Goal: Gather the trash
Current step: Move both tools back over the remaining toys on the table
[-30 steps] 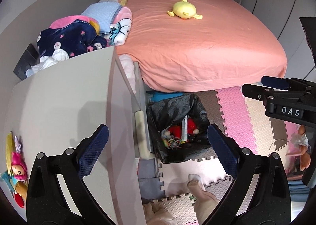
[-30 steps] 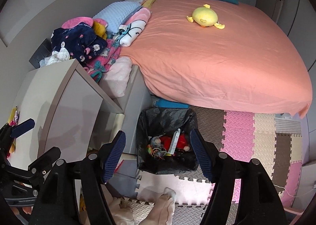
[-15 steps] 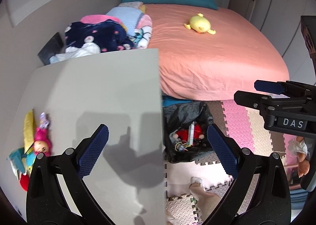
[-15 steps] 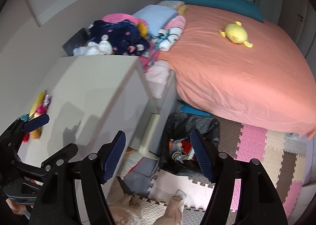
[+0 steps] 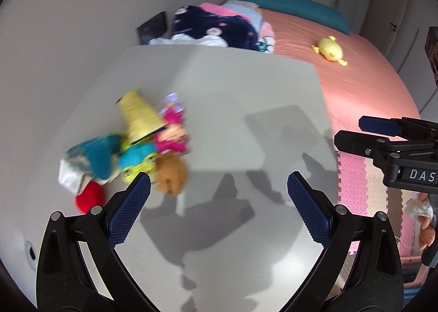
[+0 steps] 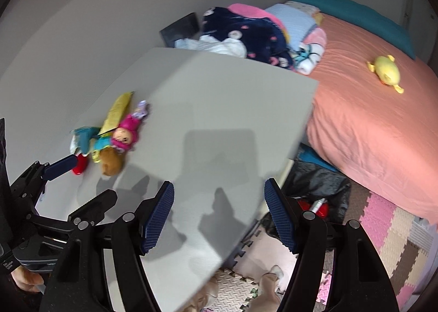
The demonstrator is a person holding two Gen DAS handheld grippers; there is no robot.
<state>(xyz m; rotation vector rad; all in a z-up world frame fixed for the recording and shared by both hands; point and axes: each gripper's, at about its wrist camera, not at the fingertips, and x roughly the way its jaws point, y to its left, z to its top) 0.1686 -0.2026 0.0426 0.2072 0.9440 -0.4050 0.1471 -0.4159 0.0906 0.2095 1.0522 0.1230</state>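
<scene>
Meanwhile, both claws, left gripper (image 5: 218, 204) and right gripper (image 6: 219, 216), are hanging spread and empty; blurred bright toys (image 5: 131, 145) are lying left of centre on the grey dresser top (image 5: 232, 109).

The room is evenly and softly lit, bright enough for clear colours, with light falling from above and behind. Hard-edged grey shadows of the rigs spread across the pale cabinet top (image 5: 224, 126), and a faint sheen sits near its closer edge. The heap of small toys (image 5: 131, 148) is smeared by motion blur in the left view and only slightly sharper (image 6: 109, 142) in the right. The orange bed (image 6: 369, 120) looks a little washed out. Both views bulge like a fishbowl, with straight edges bending and black vignetted corners.
</scene>
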